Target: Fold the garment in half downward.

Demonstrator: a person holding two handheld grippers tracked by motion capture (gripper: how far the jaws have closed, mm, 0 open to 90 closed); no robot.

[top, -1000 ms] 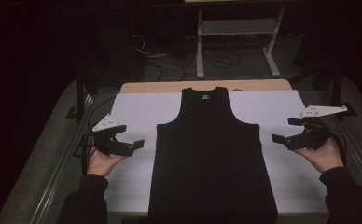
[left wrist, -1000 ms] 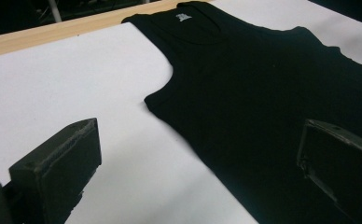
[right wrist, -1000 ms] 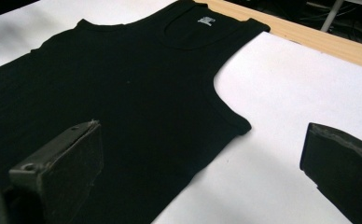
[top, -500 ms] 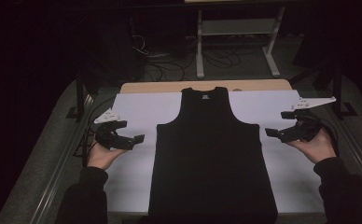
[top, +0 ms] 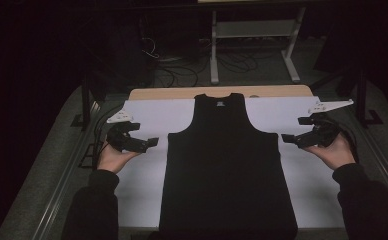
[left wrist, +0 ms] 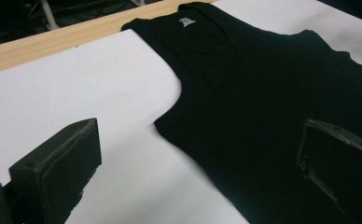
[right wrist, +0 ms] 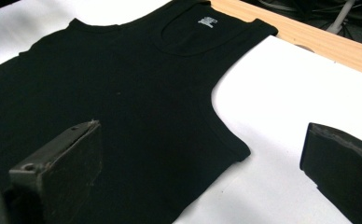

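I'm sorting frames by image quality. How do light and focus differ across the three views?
High view: dim, room behind nearly black, white sheet is the brightest area, tank top shows no folds. Left gripper view: brighter, top sharp near its label, near jaws soft. Right gripper view: similar, soft shadow under the top's armhole corner, jaws blurred.

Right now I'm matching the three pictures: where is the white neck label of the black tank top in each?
High view: neck label at top centre, inside the collar.
Left gripper view: label at the top, just right of centre.
Right gripper view: label at the top, right of centre.
Shared landmark: the wooden table edge beyond the collar.
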